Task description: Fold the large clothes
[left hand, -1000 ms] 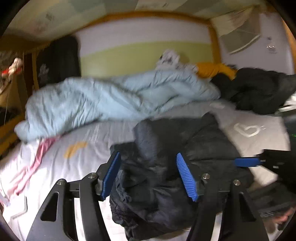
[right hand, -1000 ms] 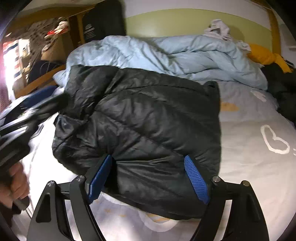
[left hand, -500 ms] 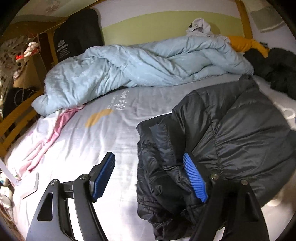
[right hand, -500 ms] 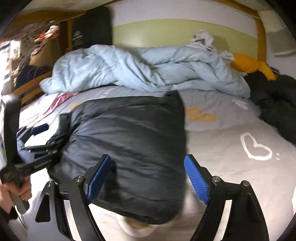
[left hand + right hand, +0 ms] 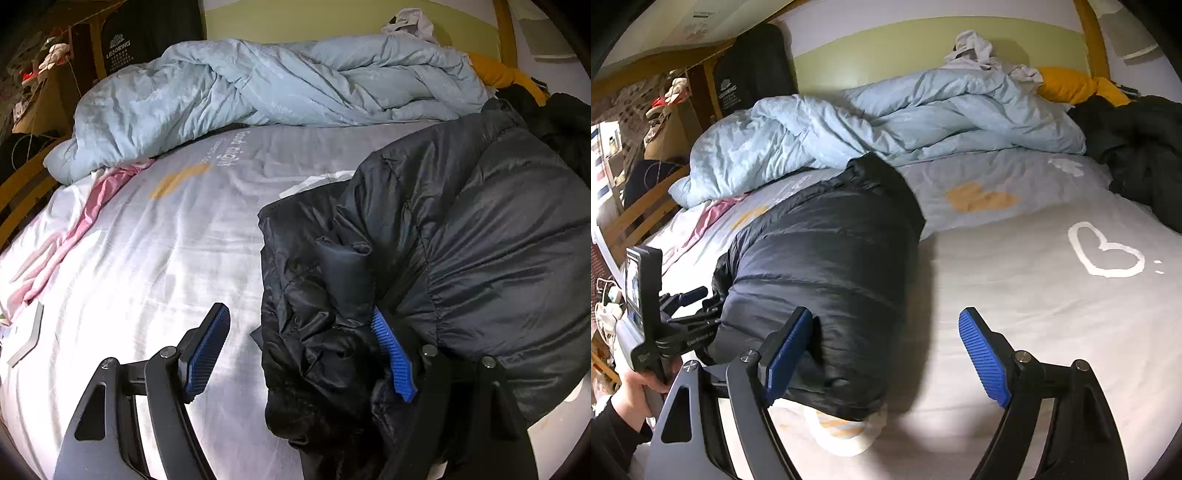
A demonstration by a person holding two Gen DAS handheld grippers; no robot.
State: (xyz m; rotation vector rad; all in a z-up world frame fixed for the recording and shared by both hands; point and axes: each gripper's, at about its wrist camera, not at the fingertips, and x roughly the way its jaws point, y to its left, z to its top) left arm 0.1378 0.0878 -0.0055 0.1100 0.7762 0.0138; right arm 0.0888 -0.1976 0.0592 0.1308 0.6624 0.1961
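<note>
A black puffer jacket [image 5: 461, 240] lies bunched and folded over on the pale bed sheet [image 5: 147, 258]. My left gripper [image 5: 299, 354] is open, with its right finger pushed into the jacket's crumpled left edge and its left finger over bare sheet. In the right wrist view the jacket [image 5: 827, 258] lies left of centre. My right gripper [image 5: 886, 358] is open, its left finger touching the jacket's near edge, its right finger over bare sheet. The left gripper [image 5: 683, 314] shows at the jacket's left side, held by a hand.
A rumpled light blue duvet [image 5: 258, 85] lies across the back of the bed. Another dark garment [image 5: 1137, 147] and a yellow cloth [image 5: 1071, 85] lie at the back right. A pink cloth [image 5: 74, 229] lies at the left. A wooden bed rail [image 5: 639, 214] runs along the left.
Both grippers have shifted relative to the jacket. The jacket has been folded narrower and now lies to the left in the right wrist view. The left gripper has come close to its crumpled edge.
</note>
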